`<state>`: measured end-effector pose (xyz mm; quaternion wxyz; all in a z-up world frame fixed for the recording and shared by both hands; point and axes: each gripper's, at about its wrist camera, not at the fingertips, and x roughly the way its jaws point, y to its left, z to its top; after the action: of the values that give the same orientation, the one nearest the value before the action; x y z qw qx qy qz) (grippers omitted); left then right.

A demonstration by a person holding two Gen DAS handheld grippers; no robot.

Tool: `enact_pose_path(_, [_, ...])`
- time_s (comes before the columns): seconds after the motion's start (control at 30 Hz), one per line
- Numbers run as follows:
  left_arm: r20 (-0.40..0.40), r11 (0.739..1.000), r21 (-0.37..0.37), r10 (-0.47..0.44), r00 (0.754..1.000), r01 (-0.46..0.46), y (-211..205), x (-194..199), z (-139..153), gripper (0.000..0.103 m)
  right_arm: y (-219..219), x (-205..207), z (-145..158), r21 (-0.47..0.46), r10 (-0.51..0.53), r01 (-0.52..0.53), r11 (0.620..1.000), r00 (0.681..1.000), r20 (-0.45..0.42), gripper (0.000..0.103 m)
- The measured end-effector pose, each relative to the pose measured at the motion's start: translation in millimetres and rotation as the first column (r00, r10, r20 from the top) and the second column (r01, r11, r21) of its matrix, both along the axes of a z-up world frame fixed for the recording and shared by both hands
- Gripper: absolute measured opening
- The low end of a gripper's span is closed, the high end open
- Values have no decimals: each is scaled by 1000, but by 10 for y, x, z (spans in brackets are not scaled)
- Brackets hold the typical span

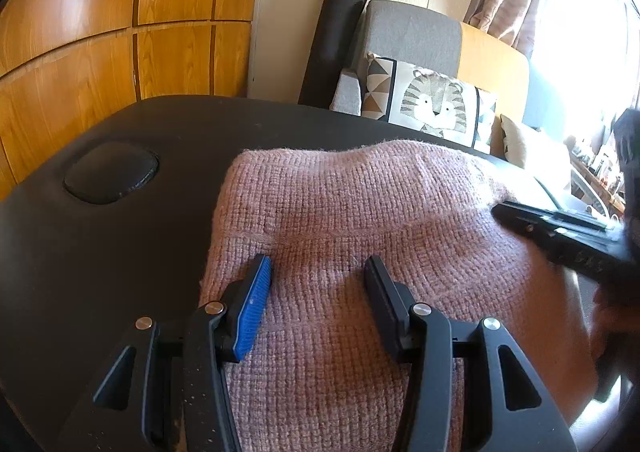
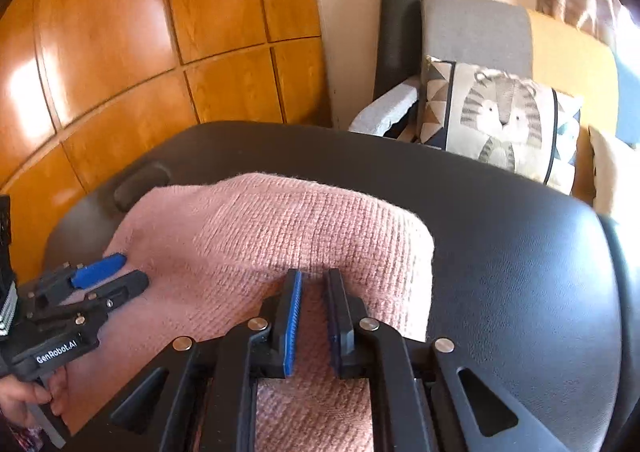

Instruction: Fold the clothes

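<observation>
The pink knitted sweater point(image 1: 360, 236) lies on the black padded table point(image 1: 100, 252), already gathered into a compact, roughly rectangular bundle with a rounded far edge and a seam line running across its top. No sleeves or loose ends hang out that I can see, so it looks at least partly folded; whether another fold is still wanted cannot be told from here. The left gripper point(image 1: 318, 272) rests over the sweater's near left part with its fingers spread wide, holding nothing. The right gripper point(image 2: 313, 282) sits over the sweater's near right part, fingers drawn close with a narrow gap; knit shows between them, but whether they pinch it I cannot tell. Beyond the table's far edge stands a tiger cushion point(image 1: 434, 102).
</observation>
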<state>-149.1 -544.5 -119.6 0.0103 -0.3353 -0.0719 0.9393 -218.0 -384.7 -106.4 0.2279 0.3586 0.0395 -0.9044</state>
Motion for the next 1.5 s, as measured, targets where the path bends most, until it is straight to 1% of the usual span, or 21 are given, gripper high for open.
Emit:
enact_pose_path(0.03, [0, 1000, 1, 0, 1000, 0, -3, 1, 0, 51, 4, 10, 32, 8, 10, -10, 1000, 1000, 12, 10])
enact_pose_path(0.07, [0, 1000, 3, 1, 1000, -1, -8, 1, 0, 51, 25, 44, 98, -11, 10, -10, 1000, 1000, 28, 11])
enact_pose_path(0.1, [-1, 1000, 4, 2, 1000, -2, -11, 1, 0, 51, 59, 109, 189, -49, 1, 0, 999, 999, 32, 14])
enact_pose_path(0.17, [-1, 1000, 3, 2, 1000, -2, -11, 3, -2, 51, 95, 323, 331, -119, 20, -19, 993, 1000, 13, 18])
enact_pose_path(0.2, [-1, 1000, 2, 2, 1000, -2, -9, 3, -2, 51, 86, 448, 378, -131, 37, -37, 991, 999, 0, 20])
enact_pose_path(0.3, [-1, 1000, -4, 4, 1000, -4, -2, 6, -1, 51, -28, 786, 368, -45, 97, -98, 994, 995, -25, 20])
enact_pose_path(0.4, [-1, 1000, -8, 5, 1000, -5, 2, 7, -3, 51, -85, 1055, 272, 9, 146, -145, 989, 988, -43, 20])
enact_pose_path(0.47, [-1, 1000, -9, 5, 1000, -5, 2, 9, -5, 51, -124, 1184, 157, 77, 150, -145, 986, 987, -53, 20])
enact_pose_path(0.57, [-1, 1000, -9, 3, 1000, -3, 0, 8, -5, 51, -134, 1222, -95, 156, 151, -145, 977, 988, -32, 22])
enact_pose_path(0.63, [-1, 1000, -15, 4, 1000, -4, 8, 7, -5, 51, -85, 1202, -246, 154, 137, -131, 979, 990, -25, 23])
enact_pose_path(0.83, [-3, 1000, -15, 4, 1000, -4, 6, 12, 4, 52, 38, 1061, -276, 47, 121, -123, 991, 992, 46, 23])
enact_pose_path(0.87, [-4, 1000, -14, 4, 1000, -4, 1, 15, 4, 52, 58, 1053, -245, 31, 121, -122, 992, 992, 43, 23])
enact_pose_path(1.1, [-9, 1000, -12, 4, 1000, -4, -3, 17, 3, 52, 135, 1029, 260, -50, 87, -91, 995, 993, -77, 24])
enact_pose_path(1.13, [-8, 1000, -13, 4, 1000, -4, -3, 12, 3, 52, 122, 973, 317, -52, 81, -86, 995, 993, -84, 24])
enact_pose_path(1.23, [-10, 1000, -4, 2, 1000, -2, -18, 6, 2, 52, -23, 564, 397, -21, 68, -69, 997, 996, -60, 24])
enact_pose_path(1.33, [-12, 1000, 11, 1, 1000, -1, -42, 8, 3, 52, -136, 168, 368, -47, 63, -64, 997, 998, -17, 24])
enact_pose_path(1.37, [-12, 1000, 14, 0, 1000, 0, -43, 8, 4, 52, -152, 51, 340, -54, 55, -55, 997, 998, 2, 24])
enact_pose_path(1.47, [-9, 1000, 15, -4, 1000, 4, -39, 0, 3, 52, -29, -200, 39, -69, 5, 4, 998, 993, 119, 22])
enact_pose_path(1.5, [-10, 1000, 15, -5, 1000, 5, -38, 2, 5, 52, 30, -195, 30, -105, 14, -1, 994, 993, 121, 22])
